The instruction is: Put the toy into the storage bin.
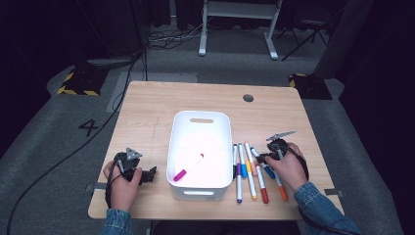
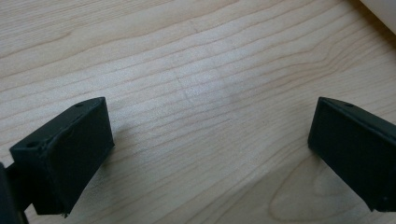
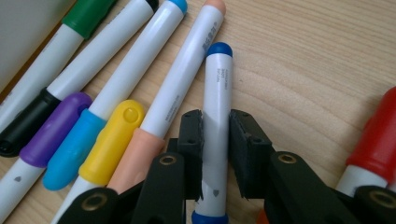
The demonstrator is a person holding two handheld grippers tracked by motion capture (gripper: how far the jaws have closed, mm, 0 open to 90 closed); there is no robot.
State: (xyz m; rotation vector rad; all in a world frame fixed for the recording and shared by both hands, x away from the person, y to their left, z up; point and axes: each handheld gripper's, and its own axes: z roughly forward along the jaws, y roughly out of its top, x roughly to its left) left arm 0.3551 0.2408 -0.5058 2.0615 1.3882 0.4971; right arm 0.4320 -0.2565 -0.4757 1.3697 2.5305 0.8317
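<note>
A: What is the right hand-held gripper (image 3: pixel 215 140) doing?

B: Its two black jaws are nearly together and clamp the white barrel of a dark-blue-capped marker pen (image 3: pixel 217 98); in the right gripper view the pads press on both sides of the barrel.

A: And the hand that carries it?

B: In the high view the right hand (image 1: pixel 289 168) comes in from the lower right, in a denim sleeve, wrapped round the right hand-held gripper (image 1: pixel 262 157), which points left toward the row of pens.

A: Which way does the blue pen lie?

B: Its long axis runs straight away from the jaws in the right gripper view, with the rounded blue tip farthest off and the blue cap at the near end. It lies on the light wooden bench (image 1: pixel 147 127), at the right of the row, just beside a peach-capped white marker pen (image 3: pixel 175 93). Next come a yellow-capped one (image 3: pixel 112 140), a light-blue-capped one (image 3: pixel 70 158) and a purple-capped one (image 3: pixel 53 130), all roughly parallel. A red-capped pen (image 3: pixel 378 140) lies apart on the other side.

A: The left hand-held gripper (image 2: pixel 210 154)?

B: Jaws wide apart, nothing between them, just over bare wood. In the high view the left hand (image 1: pixel 122 188) holds it near the front left of the bench, beside a white rectangular plastic bin (image 1: pixel 200 117) with a pink-capped white marker pen (image 1: pixel 188 167) lying slantwise inside.
</note>
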